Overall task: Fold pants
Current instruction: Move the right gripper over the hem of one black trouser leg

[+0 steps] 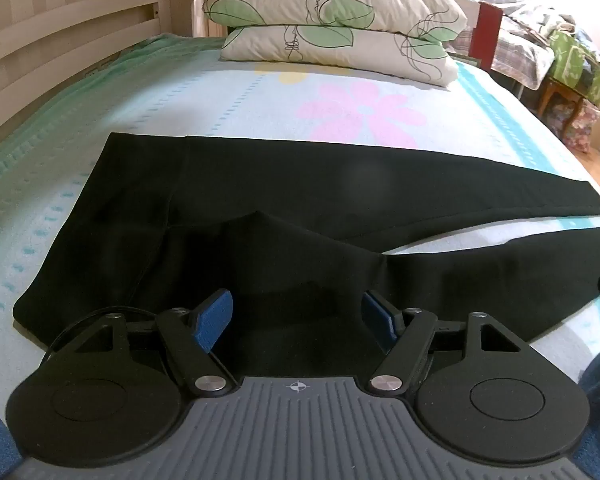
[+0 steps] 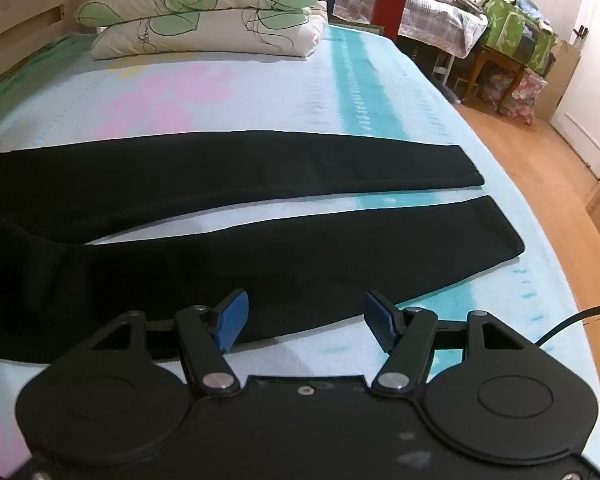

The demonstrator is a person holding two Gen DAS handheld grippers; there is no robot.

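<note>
Black pants lie spread flat across the bed, waist to the left and both legs running right with a narrow gap between them. They also show in the right wrist view. My left gripper is open, its blue pads either side of the near waist and seat fabric, low over it. My right gripper is open and empty at the near edge of the closer leg, around mid-length.
Two leaf-print pillows are stacked at the head of the bed. A wooden bed rail runs along the left. The bed's right edge drops to a wooden floor, with a cluttered second bed beyond.
</note>
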